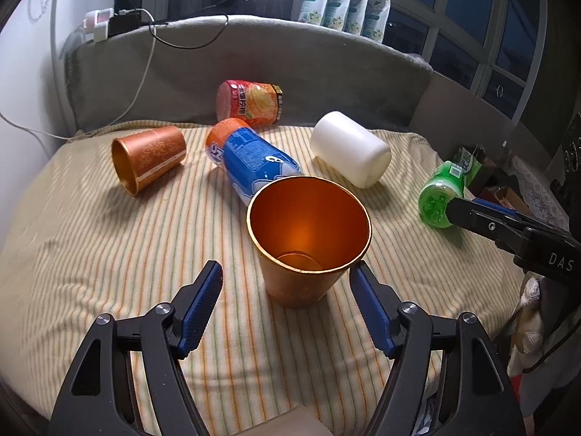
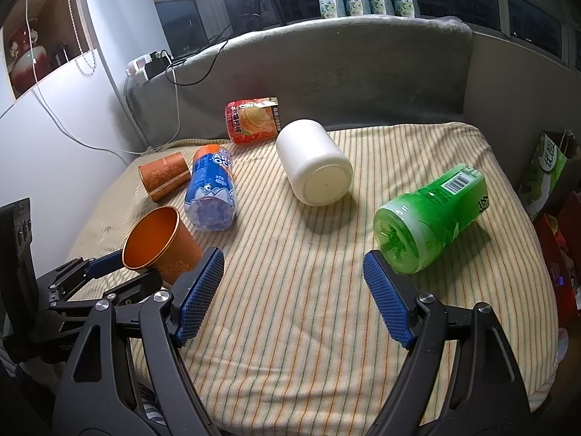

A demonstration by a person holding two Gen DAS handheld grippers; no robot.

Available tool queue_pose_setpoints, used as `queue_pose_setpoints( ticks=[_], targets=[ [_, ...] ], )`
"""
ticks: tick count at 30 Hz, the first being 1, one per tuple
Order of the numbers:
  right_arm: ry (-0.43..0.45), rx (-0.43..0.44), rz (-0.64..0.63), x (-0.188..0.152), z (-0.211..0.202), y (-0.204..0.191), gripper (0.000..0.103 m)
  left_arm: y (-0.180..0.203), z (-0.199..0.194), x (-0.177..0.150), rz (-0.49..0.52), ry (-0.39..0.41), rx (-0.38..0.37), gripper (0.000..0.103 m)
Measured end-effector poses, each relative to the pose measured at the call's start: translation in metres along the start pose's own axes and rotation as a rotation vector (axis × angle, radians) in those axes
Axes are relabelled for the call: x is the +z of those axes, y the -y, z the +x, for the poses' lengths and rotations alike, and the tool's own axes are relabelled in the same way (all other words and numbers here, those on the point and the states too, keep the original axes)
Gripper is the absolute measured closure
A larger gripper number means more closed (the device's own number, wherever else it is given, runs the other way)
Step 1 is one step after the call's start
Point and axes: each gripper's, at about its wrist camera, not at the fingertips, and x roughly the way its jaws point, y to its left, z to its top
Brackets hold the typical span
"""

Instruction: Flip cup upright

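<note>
Though soft, the bed (image 1: pixel 109 247) carries one cup (image 1: pixel 308 239) mouth-up between the gaping left tool (image 1: pixel 287 283), unclamped; second cup (image 1: pixel 149 158) lies sideways. Right tool (image 2: pixel 294 272): apart, empty. Risk: yielding blanket topples it.

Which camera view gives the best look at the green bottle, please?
The right wrist view: the green bottle lies on its side, whole and close, just beyond the open right gripper. The left wrist view shows only its base end at the frame's right, partly covered by the other gripper's fingers.
</note>
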Motion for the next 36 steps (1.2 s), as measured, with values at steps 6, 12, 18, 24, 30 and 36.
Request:
queue_pose_setpoints(
  ticks=[6, 12, 18, 24, 30, 36],
  targets=[
    [0.006, 0.004, -0.001, -0.002, 0.0, -0.003, 0.021, -0.006, -0.005, -0.002, -0.014, 0.002, 0.001, 0.03],
    [0.013, 0.002, -0.005, -0.001, -0.001, -0.004, 0.021, -0.006, -0.012, -0.007, 0.004, -0.001, -0.013, 0.029],
    [0.025, 0.007, -0.006, -0.001, -0.004, -0.005, 0.021, -0.009, -0.027, -0.011, 0.015, 0.01, -0.011, 0.029],
    [0.078, 0.007, -0.012, -0.001, -0.011, -0.008, 0.021, -0.018, -0.055, -0.004, -0.004, 0.154, 0.058, 0.027],
    [0.148, -0.008, -0.028, -0.001, -0.019, -0.014, 0.009, -0.02, -0.075, 0.008, -0.006, 0.356, 0.162, 0.022],
    [0.237, -0.053, -0.093, -0.006, -0.032, -0.025, 0.001, -0.022, -0.074, 0.015, -0.006, 0.419, 0.208, 0.022]
  ],
)
